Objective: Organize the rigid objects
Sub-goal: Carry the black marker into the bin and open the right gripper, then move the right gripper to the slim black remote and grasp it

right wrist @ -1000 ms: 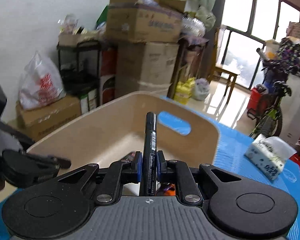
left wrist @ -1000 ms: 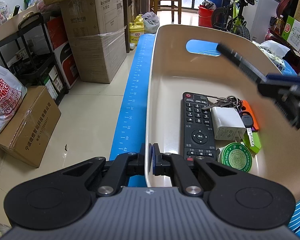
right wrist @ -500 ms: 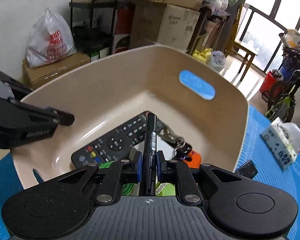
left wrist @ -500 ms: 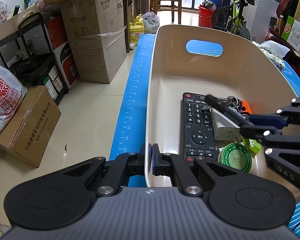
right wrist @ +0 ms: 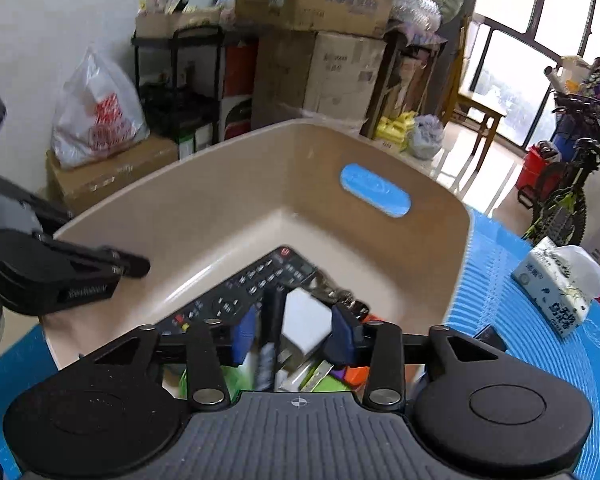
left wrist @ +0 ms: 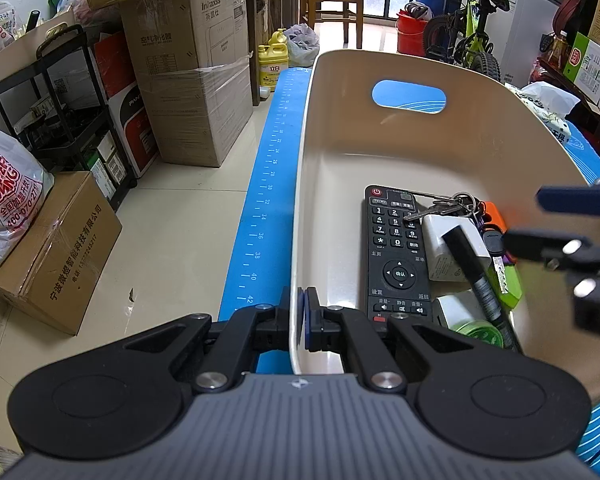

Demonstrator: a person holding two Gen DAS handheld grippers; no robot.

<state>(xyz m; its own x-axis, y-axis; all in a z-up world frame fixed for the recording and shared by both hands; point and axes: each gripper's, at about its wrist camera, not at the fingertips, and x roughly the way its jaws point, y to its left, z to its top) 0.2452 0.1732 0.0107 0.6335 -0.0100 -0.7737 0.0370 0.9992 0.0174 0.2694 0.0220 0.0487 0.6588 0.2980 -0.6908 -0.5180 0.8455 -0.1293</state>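
At 3 o'clock inside bin (left wrist: 480,152): marker (left wrist: 470,262) lies across charger (left wrist: 440,236), beside remote (left wrist: 392,252), keys, tin. Right gripper (right wrist: 288,332) fingers spread, empty. Left gripper (left wrist: 298,314) pinches bin wall. Visible items binned; tissue pack (right wrist: 556,284) outside, likely not part.

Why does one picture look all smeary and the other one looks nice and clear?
Right wrist view: motion blur smears the remote, marker and boxes. Left wrist view: sharp; the remote buttons and box print read clearly, only the right tool is soft. Both bend straight edges, fisheye style.
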